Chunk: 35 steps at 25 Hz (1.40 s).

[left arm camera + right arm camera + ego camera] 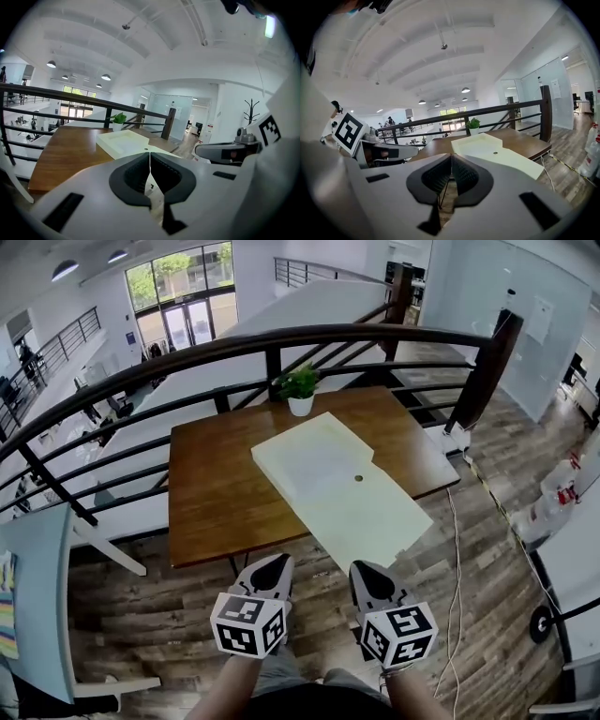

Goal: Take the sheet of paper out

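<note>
The left gripper (274, 566) and right gripper (366, 570) are hovering just short of the wooden table (211, 493), each with its jaws pressing together on nothing. Only the head view is showing the cream folder (347, 498) overhanging the table's near edge. The sheet of paper inside cannot be made out.
</note>
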Available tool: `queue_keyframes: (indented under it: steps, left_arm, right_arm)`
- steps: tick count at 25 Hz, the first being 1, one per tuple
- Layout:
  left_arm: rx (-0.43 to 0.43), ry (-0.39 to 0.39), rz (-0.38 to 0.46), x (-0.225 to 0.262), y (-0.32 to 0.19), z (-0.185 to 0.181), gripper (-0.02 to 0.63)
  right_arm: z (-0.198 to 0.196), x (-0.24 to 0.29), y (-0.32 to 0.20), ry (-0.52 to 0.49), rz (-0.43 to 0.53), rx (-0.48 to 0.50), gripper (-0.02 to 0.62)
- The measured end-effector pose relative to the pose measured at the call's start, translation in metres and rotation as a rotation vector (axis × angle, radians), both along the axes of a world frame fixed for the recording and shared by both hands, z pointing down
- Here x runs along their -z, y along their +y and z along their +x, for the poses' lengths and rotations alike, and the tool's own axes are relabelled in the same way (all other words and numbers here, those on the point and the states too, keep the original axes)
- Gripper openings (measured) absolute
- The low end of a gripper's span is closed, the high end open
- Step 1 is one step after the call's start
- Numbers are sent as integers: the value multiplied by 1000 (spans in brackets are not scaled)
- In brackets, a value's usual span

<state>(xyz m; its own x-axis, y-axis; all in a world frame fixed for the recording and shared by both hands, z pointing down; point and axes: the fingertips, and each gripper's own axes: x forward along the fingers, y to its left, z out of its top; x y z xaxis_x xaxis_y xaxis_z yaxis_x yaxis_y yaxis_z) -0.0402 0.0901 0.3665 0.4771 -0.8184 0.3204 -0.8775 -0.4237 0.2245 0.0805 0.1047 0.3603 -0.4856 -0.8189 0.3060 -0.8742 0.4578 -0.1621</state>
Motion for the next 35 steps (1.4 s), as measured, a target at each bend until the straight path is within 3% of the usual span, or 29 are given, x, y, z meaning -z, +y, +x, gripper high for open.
queue_keyframes:
  steps: [10, 15, 21, 35]
  left_arm:
    - [-97, -12, -36, -3, -114, -45, 18]
    - [-173, -6, -44, -8, -156, -48, 18]
    - [-238, -1, -82, -18, -187, -57, 18]
    - [-279, 6, -133, -37, -225, -45, 18]
  right_arm:
    - [-45, -10, -105, 7, -49, -79, 26]
    - [-57, -13, -146, 11, -67, -134, 26]
    - [-64, -20, -183, 40, -105, -176, 26]
    - [-53, -47, -218, 16, -181, -229, 28]
